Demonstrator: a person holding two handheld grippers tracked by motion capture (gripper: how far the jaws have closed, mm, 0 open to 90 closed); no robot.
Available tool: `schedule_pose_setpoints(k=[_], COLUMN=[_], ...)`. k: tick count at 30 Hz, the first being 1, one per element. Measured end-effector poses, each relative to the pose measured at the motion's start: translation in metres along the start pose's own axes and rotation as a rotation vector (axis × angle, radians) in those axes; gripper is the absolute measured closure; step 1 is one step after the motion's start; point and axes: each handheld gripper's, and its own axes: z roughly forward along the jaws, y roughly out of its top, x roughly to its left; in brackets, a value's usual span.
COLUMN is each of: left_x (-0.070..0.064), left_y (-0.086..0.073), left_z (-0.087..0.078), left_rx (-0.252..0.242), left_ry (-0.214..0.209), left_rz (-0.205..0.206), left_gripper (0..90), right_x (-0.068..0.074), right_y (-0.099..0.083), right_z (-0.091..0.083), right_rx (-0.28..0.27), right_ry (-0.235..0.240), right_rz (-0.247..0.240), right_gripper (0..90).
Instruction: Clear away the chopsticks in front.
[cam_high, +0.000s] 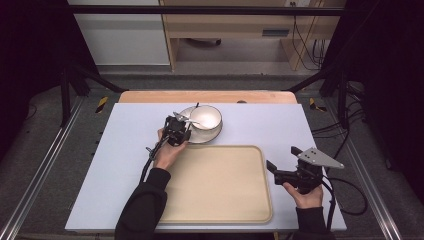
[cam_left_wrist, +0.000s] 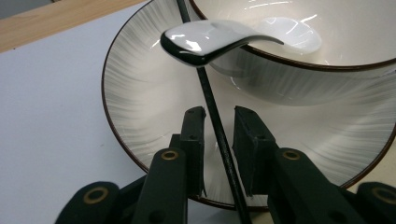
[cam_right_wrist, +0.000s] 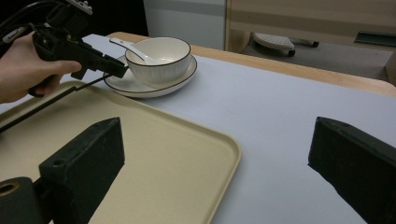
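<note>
The left gripper (cam_left_wrist: 218, 116) is hovering over the near rim of the plate (cam_left_wrist: 140, 116), its jaws parted and straddling a thin black chopstick (cam_left_wrist: 212, 112) without pinching it. That stick is running from six o'clock up toward twelve, crossing the plate and passing under the white ceramic spoon (cam_left_wrist: 205, 42), whose bowl end is resting in the bowl (cam_left_wrist: 327, 70) at one o'clock. The grasp looks about to begin; closing on the stick and lifting it are left. In the high view the beige tray (cam_high: 220, 200) is sitting bare at five o'clock from the dishes. The right gripper (cam_right_wrist: 215, 158) is waiting wide open over the tray's right edge, well apart.
</note>
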Motion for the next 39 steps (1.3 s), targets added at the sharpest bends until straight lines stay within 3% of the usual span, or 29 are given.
schedule_pose_setpoints(k=[18,24,32,39], left_x=[0.003,0.006,0.014,0.022], left_y=[-0.002,-0.002,-0.004,-0.01], left_z=[0.002,-0.002,-0.017,-0.04], left_rx=[0.0,-0.001,-0.025,-0.053], left_ry=[0.027,0.012,0.032,0.062], left_rz=[-0.071,-0.084,-0.101,-0.124], left_gripper=[84.4,84.9,85.2,85.2], right_x=[0.0,0.0,0.001,0.001], right_y=[0.0,0.0,0.0,0.0], right_z=[0.001,0.001,0.001,0.0], right_rx=[0.002,0.003,0.004,0.002], right_ry=[0.001,0.001,0.0,-0.006], right_rz=[-0.003,-0.003,-0.003,-0.004], right_gripper=[3.7,3.7,3.8,3.8])
